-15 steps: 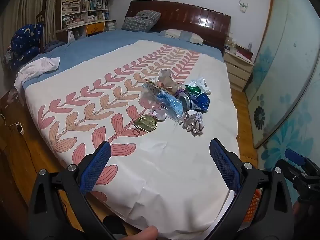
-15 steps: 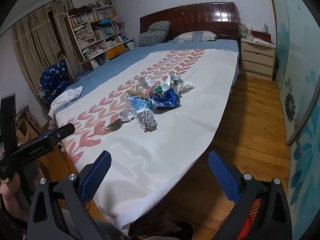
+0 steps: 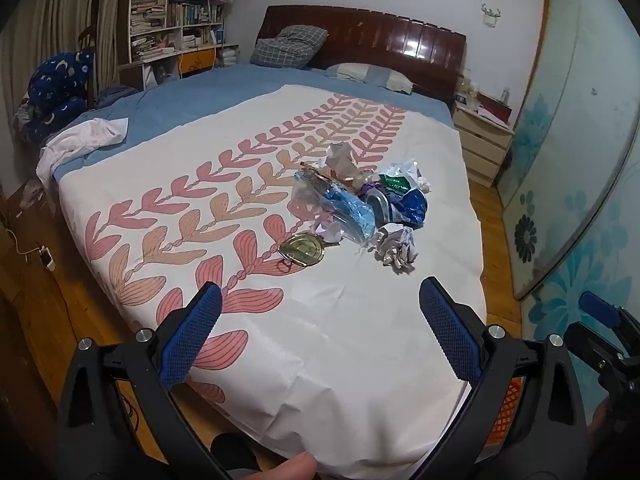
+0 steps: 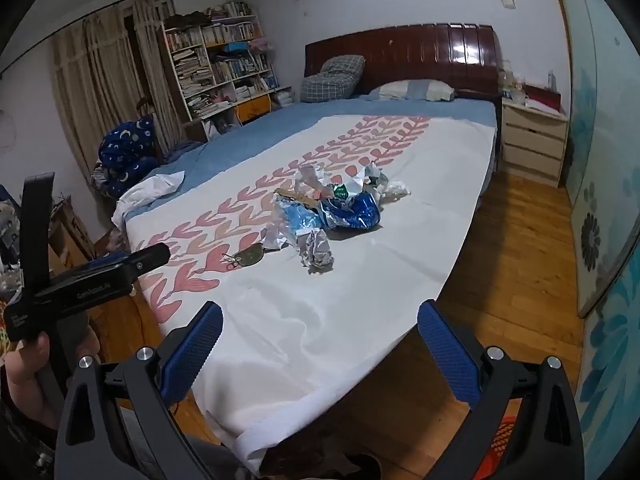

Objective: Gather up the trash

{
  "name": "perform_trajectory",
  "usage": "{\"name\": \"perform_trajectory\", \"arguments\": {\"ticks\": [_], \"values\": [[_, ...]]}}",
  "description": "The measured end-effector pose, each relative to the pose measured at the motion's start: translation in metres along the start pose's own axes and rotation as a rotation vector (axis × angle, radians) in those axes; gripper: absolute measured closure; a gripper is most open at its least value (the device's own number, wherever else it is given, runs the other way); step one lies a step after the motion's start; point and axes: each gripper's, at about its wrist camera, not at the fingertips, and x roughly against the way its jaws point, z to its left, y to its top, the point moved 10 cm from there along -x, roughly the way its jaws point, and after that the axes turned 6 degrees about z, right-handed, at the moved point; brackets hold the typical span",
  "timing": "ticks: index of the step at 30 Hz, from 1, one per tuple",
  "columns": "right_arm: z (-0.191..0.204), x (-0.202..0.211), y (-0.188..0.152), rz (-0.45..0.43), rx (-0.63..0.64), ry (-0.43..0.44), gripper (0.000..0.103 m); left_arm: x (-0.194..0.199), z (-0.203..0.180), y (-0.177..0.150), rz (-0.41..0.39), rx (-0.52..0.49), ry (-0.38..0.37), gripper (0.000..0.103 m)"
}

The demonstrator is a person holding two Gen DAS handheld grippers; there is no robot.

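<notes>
A heap of trash (image 3: 360,196) lies on the white leaf-patterned bedcover (image 3: 280,320): blue and clear plastic wrappers, a crumpled paper ball (image 3: 396,250) and a gold round lid (image 3: 302,250) at its near edge. The heap also shows in the right wrist view (image 4: 336,208), with the paper ball (image 4: 318,252) nearest. My left gripper (image 3: 320,328) is open and empty above the foot of the bed, well short of the heap. My right gripper (image 4: 320,344) is open and empty over the bed's near corner. Each gripper shows at the edge of the other's view.
An orange mesh basket (image 3: 506,412) peeks out low right, behind the gripper; it also shows in the right wrist view (image 4: 504,440). A nightstand (image 4: 532,144) stands right of the headboard. A wooden floor (image 4: 500,260) runs along the bed's right side. A bookshelf (image 3: 176,12) is far left.
Both grippers have edged slightly closer to the bed; the trash looks a little nearer. Jaws stay open and nothing on the bed has moved.
</notes>
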Motion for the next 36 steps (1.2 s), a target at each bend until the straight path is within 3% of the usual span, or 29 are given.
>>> {"name": "perform_trajectory", "arguments": {"ticks": [36], "values": [[0.001,-0.008,-0.001,0.031,-0.060,0.074,0.007,0.003,0.004,0.004,-0.017,-0.015,0.017,0.005]]}}
